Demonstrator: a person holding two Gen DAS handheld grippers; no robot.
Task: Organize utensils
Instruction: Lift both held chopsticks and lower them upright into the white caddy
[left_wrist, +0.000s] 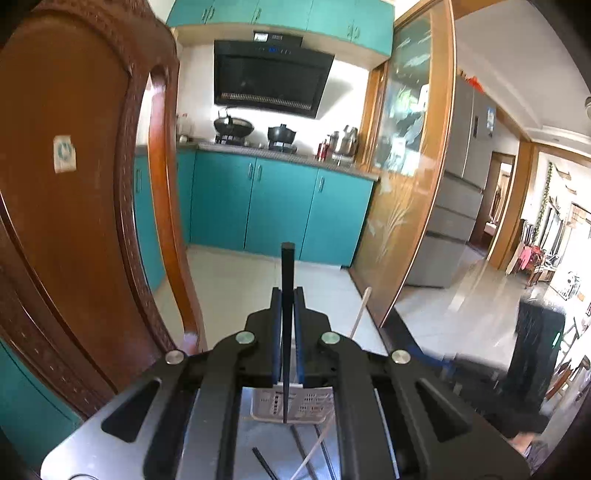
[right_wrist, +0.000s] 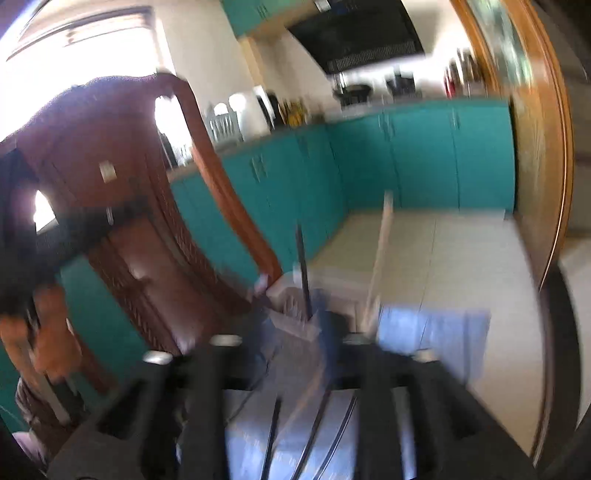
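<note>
One tool (left_wrist: 287, 295) upright around chopstick (left_wrist: 287, 273)

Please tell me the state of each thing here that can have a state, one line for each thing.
Left hand-held gripper: shut on a black chopstick, held upright.
Right hand-held gripper: blurred; open or shut cannot be told.
White basket: on the table, a pale chopstick leaning in it.
Loose chopsticks: lying flat on the table.
Glass door: slid open.
Lower cabinet doors: closed.

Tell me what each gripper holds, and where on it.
Left gripper is shut on a black chopstick, clamped around its middle, the thick end sticking up. Right gripper is too blurred to tell if it holds anything.
</note>
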